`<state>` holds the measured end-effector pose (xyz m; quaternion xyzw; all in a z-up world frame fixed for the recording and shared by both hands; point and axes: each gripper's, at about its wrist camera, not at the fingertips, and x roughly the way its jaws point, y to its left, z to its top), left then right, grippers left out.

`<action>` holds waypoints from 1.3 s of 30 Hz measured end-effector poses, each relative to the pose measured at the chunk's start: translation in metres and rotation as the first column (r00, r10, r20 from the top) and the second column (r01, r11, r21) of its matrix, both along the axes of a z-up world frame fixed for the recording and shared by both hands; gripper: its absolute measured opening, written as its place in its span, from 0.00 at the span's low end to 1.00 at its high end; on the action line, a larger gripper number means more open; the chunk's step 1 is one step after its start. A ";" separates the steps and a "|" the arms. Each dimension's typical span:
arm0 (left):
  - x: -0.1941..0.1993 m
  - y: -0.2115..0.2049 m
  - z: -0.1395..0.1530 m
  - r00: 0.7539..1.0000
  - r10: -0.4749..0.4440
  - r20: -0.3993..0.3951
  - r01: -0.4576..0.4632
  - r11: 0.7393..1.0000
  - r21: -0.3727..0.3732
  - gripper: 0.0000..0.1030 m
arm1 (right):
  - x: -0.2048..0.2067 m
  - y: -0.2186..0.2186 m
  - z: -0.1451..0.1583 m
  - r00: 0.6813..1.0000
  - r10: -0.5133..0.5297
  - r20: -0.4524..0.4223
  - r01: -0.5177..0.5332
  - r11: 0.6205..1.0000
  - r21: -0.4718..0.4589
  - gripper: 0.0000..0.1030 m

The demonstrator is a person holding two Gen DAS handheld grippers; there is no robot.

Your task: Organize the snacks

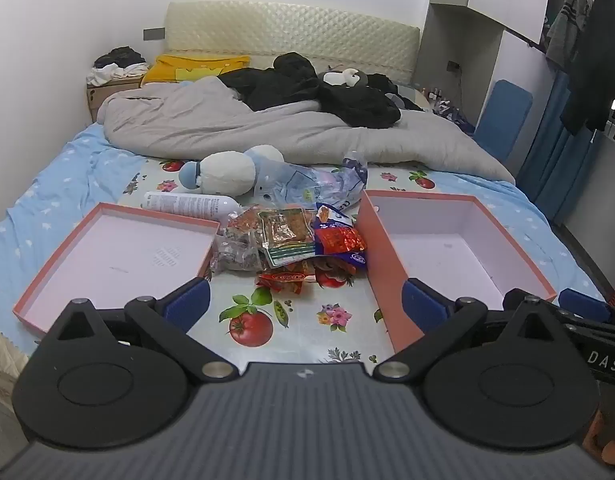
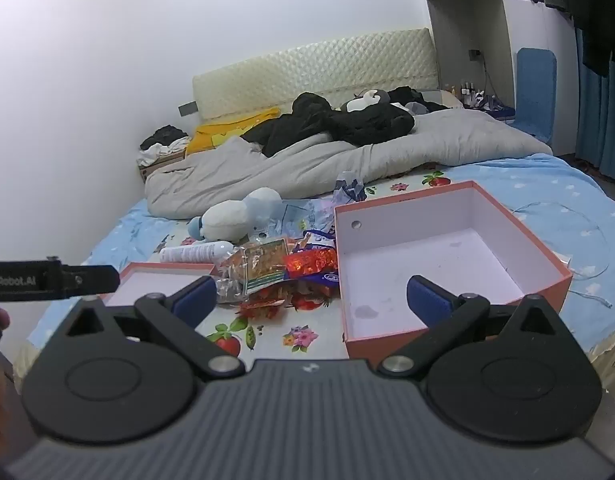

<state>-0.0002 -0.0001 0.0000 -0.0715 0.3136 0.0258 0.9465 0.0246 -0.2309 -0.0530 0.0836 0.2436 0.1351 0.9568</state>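
A heap of snack packets (image 1: 295,242) lies on the flowered cloth (image 1: 307,328) in the middle of the bed, between two pink boxes. The shallow lid (image 1: 119,260) is on the left, the deep box (image 1: 447,252) on the right; both are bare inside. My left gripper (image 1: 305,300) hangs open just short of the heap, nothing between its blue pads. In the right wrist view the snack heap (image 2: 283,272) sits left of the deep box (image 2: 439,264). My right gripper (image 2: 313,300) is open too, its right finger (image 2: 427,298) over the box's near part.
A white plush toy (image 1: 227,172), a white spray can (image 1: 187,202) and a clear plastic bag (image 1: 319,186) lie behind the heap. A grey quilt (image 1: 267,128) and black clothes cover the far bed. The left gripper's body (image 2: 51,280) shows at the right view's left edge.
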 end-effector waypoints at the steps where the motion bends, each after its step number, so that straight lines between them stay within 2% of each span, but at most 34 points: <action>1: 0.000 0.000 0.000 1.000 0.000 0.000 0.000 1.000 0.000 1.00 | 0.000 0.000 0.000 1.000 0.001 0.000 -0.001 1.000 -0.002 1.00; 16: 0.003 -0.005 0.006 1.000 0.000 0.002 0.000 1.000 -0.007 1.00 | 0.002 0.006 -0.001 1.000 0.000 -0.013 -0.001 1.000 -0.029 1.00; 33: 0.007 -0.002 -0.004 1.000 -0.027 -0.006 0.027 1.000 -0.001 1.00 | 0.004 0.008 -0.004 1.000 -0.015 -0.023 0.014 0.999 -0.040 1.00; 39: 0.012 -0.004 -0.011 0.999 -0.034 -0.019 0.034 0.999 -0.026 1.00 | 0.006 0.008 -0.008 0.999 -0.010 -0.044 0.009 0.999 -0.032 1.00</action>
